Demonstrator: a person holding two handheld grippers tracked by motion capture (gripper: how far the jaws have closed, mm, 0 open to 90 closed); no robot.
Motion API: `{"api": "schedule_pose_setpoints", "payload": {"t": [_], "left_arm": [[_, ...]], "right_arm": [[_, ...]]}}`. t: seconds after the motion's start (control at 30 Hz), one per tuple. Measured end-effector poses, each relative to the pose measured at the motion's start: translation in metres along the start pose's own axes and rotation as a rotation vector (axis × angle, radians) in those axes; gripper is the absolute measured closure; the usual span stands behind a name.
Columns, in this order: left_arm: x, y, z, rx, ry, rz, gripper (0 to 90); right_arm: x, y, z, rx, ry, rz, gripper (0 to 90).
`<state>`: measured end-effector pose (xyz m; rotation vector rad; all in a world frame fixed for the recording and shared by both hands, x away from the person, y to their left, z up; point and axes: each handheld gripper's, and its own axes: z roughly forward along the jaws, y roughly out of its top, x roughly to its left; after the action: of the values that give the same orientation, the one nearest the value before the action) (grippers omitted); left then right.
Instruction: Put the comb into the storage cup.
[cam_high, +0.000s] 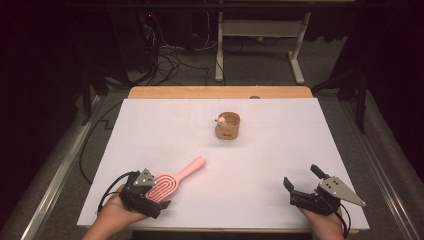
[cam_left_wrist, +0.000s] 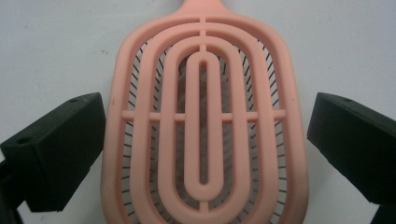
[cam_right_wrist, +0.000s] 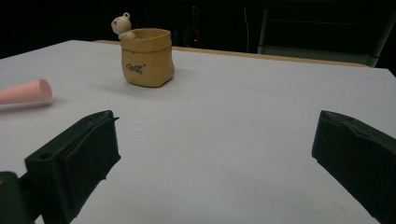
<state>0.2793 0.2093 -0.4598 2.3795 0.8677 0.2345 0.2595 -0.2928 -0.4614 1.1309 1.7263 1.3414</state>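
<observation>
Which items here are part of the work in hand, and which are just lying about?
In hand: pink hairbrush, between the open jaws of the left gripper.
Lying about: tan bag-shaped pot with a bear figure; right gripper, open over bare table.

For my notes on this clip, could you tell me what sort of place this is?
Probably a lab or recording workspace: a white table in a dark room, loose cables on the floor behind it, and a desk frame beyond. A pink brush and small pot look like props.
</observation>
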Motion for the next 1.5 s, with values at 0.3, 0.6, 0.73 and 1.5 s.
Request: {"api": "schedule_pose_setpoints", "payload": {"t": [0.3, 0.6, 0.73, 1.5], "left_arm": [[0.0030, 0.0040, 0.0014, 0.011, 0.000, -0.004, 0.0], [0.0030, 0.0052, -0.0003, 0.008, -0.006, 0.011, 17.1], [0.0030, 0.0051, -0.0002, 0.012, -0.001, 0.008, 17.3], [0.0039, 0.0103, -0.0006, 0.056, 0.003, 0.014, 17.4]], "right_arm": [[0.0006, -0.0004, 0.0010, 0.002, 0.002, -0.001, 1.2], [0.0011, -0.0009, 0.0017, 0.008, 0.002, -0.006, 1.2], [0.0012, -0.0011, 0.0017, 0.009, 0.002, -0.008, 1.2], [0.0015, -0.0013, 0.0021, 0.012, 0.001, -0.010, 1.2]]}}
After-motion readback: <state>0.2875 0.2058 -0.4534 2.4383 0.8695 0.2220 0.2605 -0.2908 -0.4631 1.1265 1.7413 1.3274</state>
